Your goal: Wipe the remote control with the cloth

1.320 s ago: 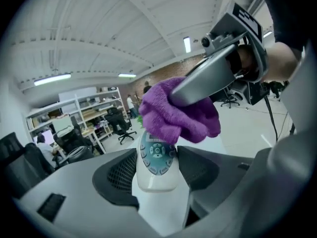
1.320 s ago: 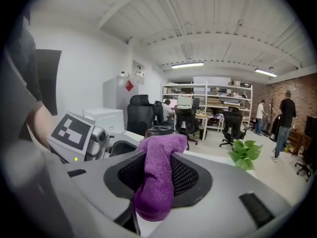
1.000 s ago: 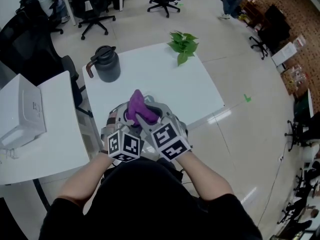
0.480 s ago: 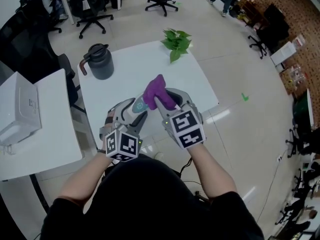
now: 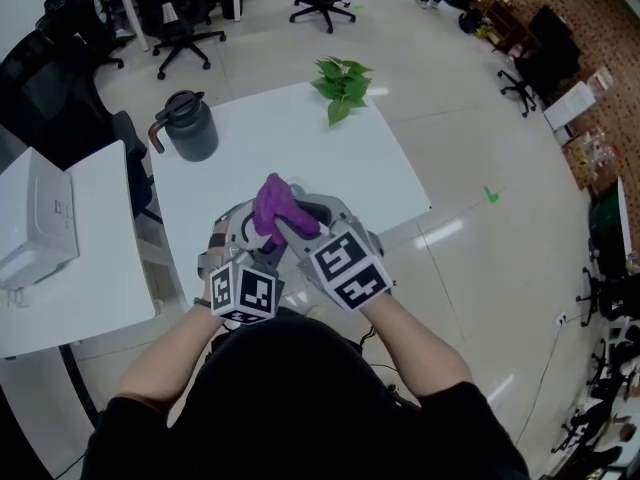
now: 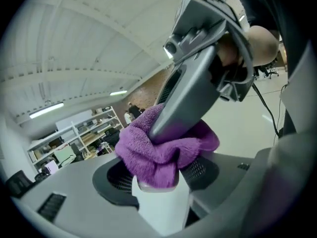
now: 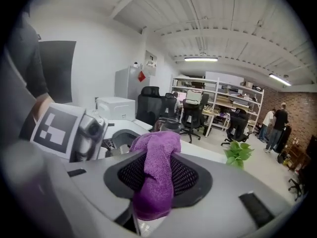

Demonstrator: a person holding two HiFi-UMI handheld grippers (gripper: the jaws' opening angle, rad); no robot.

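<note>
Mid-wipe, lower centre of frame, over tabletop (image 5: 290, 138) edge. Clamped in right hand-held gripper (image 5: 292, 230): purple cloth (image 5: 276, 205), pressed on tip of white remote control (image 6: 159, 207), gripped wide-jawed by left hand-held gripper (image 5: 245, 238). Likely more wiping left.

A white square desk (image 5: 330, 158) stands on a pale, glossy tiled floor (image 5: 480, 118). A second white desk (image 5: 100, 268) just beside it on the left carries a white printer (image 5: 35, 230). Black office chairs (image 5: 185, 13) stand beyond the desks, a brick wall (image 7: 302, 103) closes the far end, and tube lights (image 7: 203, 59) hang under the white ribbed ceiling (image 7: 163, 14) above open shelves (image 7: 225, 95).
</note>
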